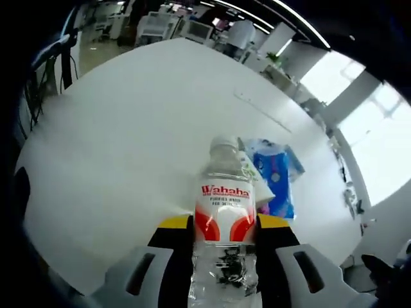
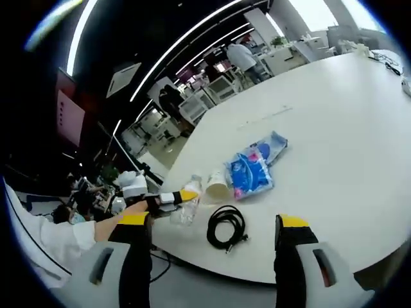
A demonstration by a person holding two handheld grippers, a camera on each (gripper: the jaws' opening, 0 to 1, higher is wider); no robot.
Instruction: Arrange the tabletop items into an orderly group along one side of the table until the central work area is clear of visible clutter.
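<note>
A clear Wahaha water bottle (image 1: 222, 192) with a red-and-white label stands gripped between the yellow-tipped jaws of my left gripper (image 1: 225, 223), above the white table (image 1: 128, 141). Behind it lie a blue tissue pack (image 1: 277, 174) and a partly hidden paper cup (image 1: 249, 168). In the right gripper view the left gripper (image 2: 187, 195) holds the bottle (image 2: 186, 210) at the table's near edge, beside the tipped paper cup (image 2: 217, 187), the blue tissue pack (image 2: 248, 173), a second blue packet (image 2: 272, 145) and a coiled black cable (image 2: 226, 226). My right gripper (image 2: 214, 222) is open, with nothing held.
The white table (image 2: 334, 122) stretches far beyond the items; small objects (image 2: 387, 60) lie at its far end. A person's sleeve (image 2: 58, 240) reaches in from the left. Desks, equipment and standing people (image 2: 243, 56) fill the room behind.
</note>
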